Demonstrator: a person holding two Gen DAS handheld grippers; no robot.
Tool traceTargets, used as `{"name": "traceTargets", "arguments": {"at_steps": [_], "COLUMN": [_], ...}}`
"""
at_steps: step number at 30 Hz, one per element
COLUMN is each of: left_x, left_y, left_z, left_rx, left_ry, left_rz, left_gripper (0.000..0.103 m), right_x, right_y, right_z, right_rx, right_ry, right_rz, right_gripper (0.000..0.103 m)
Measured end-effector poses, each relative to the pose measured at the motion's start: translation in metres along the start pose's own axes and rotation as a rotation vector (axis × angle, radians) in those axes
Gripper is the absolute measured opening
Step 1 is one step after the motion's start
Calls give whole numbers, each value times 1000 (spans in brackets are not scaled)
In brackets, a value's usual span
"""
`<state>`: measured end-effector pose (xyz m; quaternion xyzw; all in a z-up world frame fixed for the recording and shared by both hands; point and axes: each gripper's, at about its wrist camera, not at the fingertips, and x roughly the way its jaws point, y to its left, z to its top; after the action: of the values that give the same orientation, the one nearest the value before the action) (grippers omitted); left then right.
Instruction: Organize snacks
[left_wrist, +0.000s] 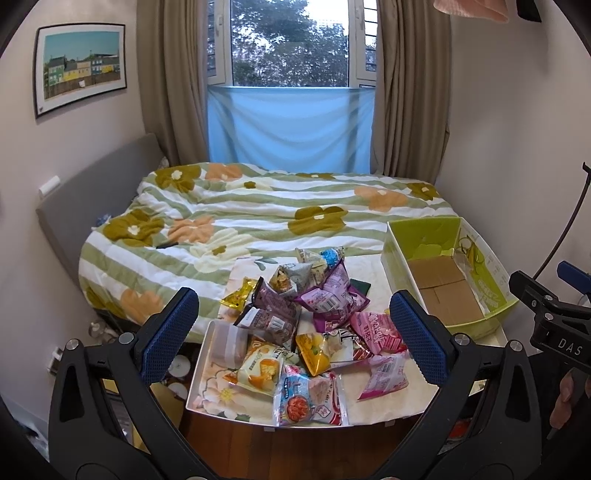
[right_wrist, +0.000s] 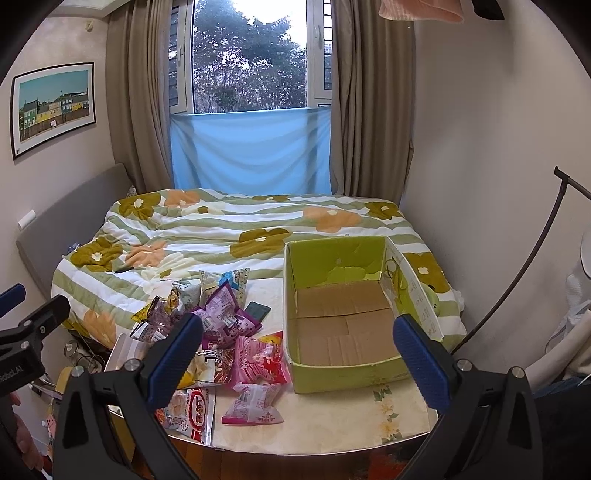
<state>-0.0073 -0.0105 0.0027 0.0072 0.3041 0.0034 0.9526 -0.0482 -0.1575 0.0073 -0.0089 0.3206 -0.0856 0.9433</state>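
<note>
A pile of snack packets lies on a small table at the foot of the bed; it also shows in the right wrist view. An open green cardboard box stands empty to the right of the pile, and also in the right wrist view. My left gripper is open and empty, held above the pile. My right gripper is open and empty, above the box's front left corner. The right gripper's body shows at the left wrist view's right edge.
A bed with a flowered green-striped quilt lies behind the table. A clear plastic container sits at the table's left end. A window with curtains is at the back. A black lamp stand stands on the right.
</note>
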Motion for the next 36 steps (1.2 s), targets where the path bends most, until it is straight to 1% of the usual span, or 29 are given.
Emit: {"name": "traceTargets", "arguments": {"at_steps": [36], "left_x": [0], "left_y": [1], "left_z": [-3], "left_rx": [-12], "left_ry": [16], "left_rz": [5], "left_gripper": [102], "right_x": [1], "right_y": [6], "right_z": [-2], "right_rx": [9], "right_ry": [16], "right_rz": [18], "right_gripper": [103]}}
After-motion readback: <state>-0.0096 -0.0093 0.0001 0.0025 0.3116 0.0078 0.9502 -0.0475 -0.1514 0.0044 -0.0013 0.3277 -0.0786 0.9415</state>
